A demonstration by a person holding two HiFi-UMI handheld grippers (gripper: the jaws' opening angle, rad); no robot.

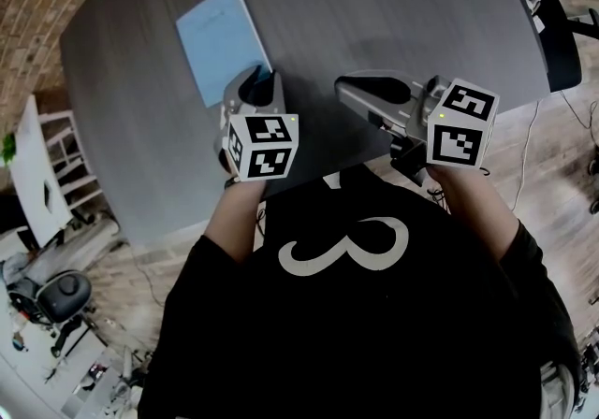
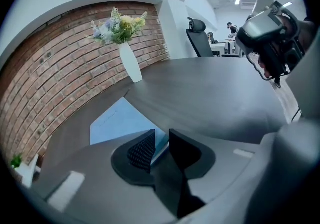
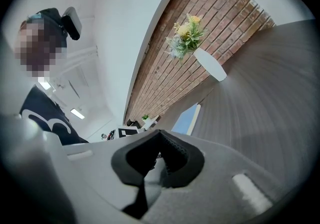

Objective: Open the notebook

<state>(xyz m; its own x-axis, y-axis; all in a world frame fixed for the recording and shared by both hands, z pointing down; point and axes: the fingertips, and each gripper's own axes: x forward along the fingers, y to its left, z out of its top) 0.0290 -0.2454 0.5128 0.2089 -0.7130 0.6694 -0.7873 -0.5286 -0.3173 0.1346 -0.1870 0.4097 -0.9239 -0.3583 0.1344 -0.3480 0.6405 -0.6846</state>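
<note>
On the dark table (image 1: 402, 24): the light-blue notebook (image 1: 223, 41) lies flat and closed toward the far left side, with its near right corner at the left gripper.
Left gripper (image 1: 262, 82): tilted down onto that corner. Its jaws stand a narrow way apart and the notebook's edge shows in the gap, but neither pad plainly presses on it.
Right gripper (image 1: 344, 88): held over the table to the right, well apart from the notebook. Its jaw tips are together with nothing between them.
Step in hand: probably taking hold of the cover at its corner; the cover is not yet lifted.
Risk, whole book: if the jaws close round the full thickness instead of the cover alone, the notebook would come up closed.
Risk, slip: the cover looks thin and smooth, so a shallow bite at the corner could let it slide out during the lift.
Risk, dragging: nothing pins the notebook, so a pull along the tabletop could slide it rather than open it.
Risk, crease: swinging the cover by one corner may bend it.
Background: a white vase (image 2: 131, 65) of flowers stands near the brick wall, well apart from the work.
</note>
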